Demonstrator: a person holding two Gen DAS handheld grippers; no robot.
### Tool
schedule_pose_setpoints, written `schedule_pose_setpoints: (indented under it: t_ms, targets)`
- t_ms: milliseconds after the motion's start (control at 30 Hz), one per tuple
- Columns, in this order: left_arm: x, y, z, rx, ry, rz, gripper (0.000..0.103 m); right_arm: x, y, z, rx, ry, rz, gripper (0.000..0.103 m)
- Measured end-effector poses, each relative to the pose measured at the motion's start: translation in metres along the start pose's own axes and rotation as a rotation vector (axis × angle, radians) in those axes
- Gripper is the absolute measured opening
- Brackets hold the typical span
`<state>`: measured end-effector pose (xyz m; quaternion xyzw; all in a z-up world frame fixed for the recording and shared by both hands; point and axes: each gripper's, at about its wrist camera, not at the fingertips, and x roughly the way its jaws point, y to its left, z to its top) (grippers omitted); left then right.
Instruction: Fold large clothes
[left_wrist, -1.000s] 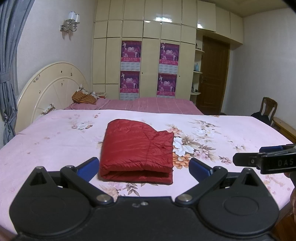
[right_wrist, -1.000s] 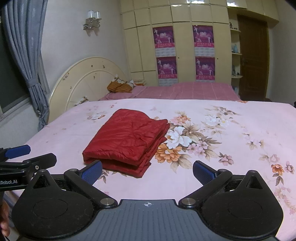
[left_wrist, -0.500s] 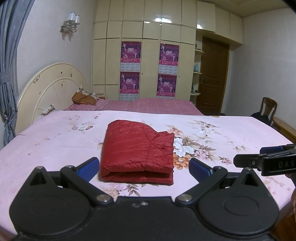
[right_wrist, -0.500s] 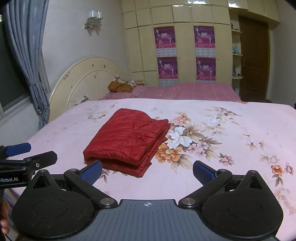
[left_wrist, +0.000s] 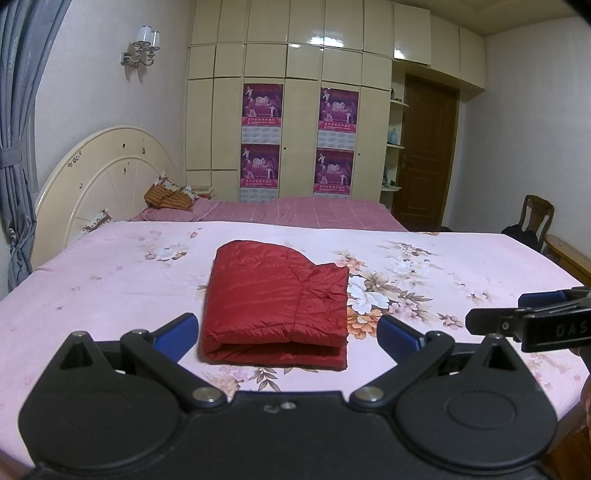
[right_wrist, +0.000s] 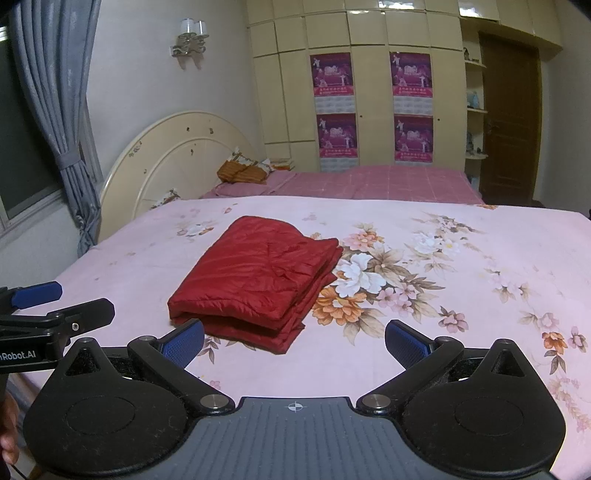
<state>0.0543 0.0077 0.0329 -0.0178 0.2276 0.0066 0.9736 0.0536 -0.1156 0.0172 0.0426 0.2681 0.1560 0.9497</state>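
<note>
Ahead of both spread, empty grippers, left (left_wrist: 288, 334) and right (right_wrist: 294, 341), the folded jacket (left_wrist: 277, 304) lies on the bed (left_wrist: 110, 280), seemingly unmoved since earlier. Only the right view shows its stacked side layers (right_wrist: 306, 306).

Slightly shiny red quilted jacket (left_wrist: 275, 306), matt floral cotton bedsheet (left_wrist: 110, 280), glossy wardrobe doors (left_wrist: 303, 59)

Floral bedsheet (left_wrist: 110, 280), wardrobe w/ posters (left_wrist: 262, 107), chair (left_wrist: 537, 212), maybe cushions (left_wrist: 168, 195).

Both tongs (left_wrist: 288, 334) (right_wrist: 294, 341) have edged slightly lower and nearer.
</note>
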Motion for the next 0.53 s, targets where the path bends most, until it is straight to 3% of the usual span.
schedule_pose_setpoints:
  t_ms: [533]
  targets:
    - [-0.0008,0.0006,0.004,-0.007,-0.009,-0.005,0.102,0.0006,0.0005,0.0008,-0.007,0.002,0.005,0.103]
